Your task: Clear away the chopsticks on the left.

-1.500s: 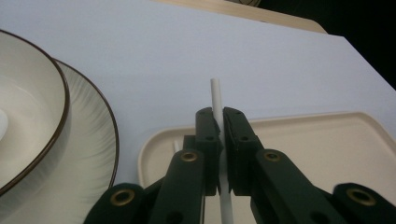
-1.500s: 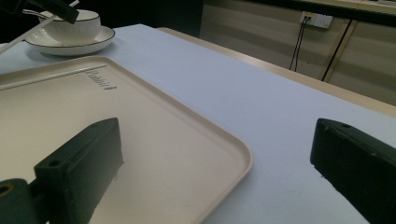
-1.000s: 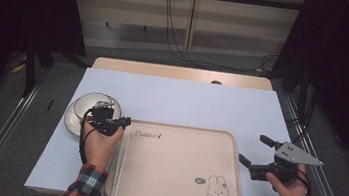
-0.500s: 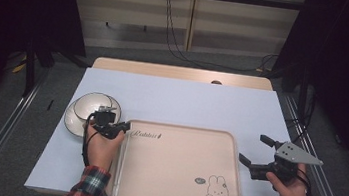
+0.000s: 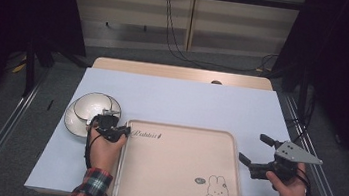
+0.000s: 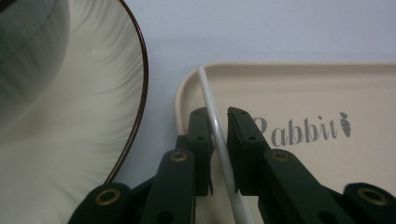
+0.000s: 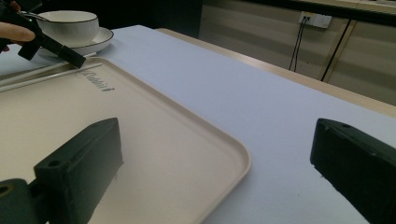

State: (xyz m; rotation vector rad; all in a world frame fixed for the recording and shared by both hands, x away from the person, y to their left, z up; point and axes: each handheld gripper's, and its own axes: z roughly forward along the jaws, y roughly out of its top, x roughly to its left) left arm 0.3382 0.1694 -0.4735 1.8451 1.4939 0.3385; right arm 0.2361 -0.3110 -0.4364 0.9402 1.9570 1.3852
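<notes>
my left gripper (image 6: pixel 219 116) was easing open, white stick (image 6: pixel 217 135) between jaws, lying along tray's (image 5: pixel 177 179) left edge. my right gripper (image 5: pixel 260 151) stood wide, empty, off tray's right edge.

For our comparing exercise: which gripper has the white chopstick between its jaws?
The left gripper, at the tray's left edge beside the bowl; the right gripper's wide-open jaws hold nothing.

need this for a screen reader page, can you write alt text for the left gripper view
Two black tongs straddle a thin white stick lying along the left edge of a beige tray printed "Rabbit"; a sliver of gap shows on the stick's right side. A white dish with a dark rim sits left of the tray on a pale blue table.
</notes>
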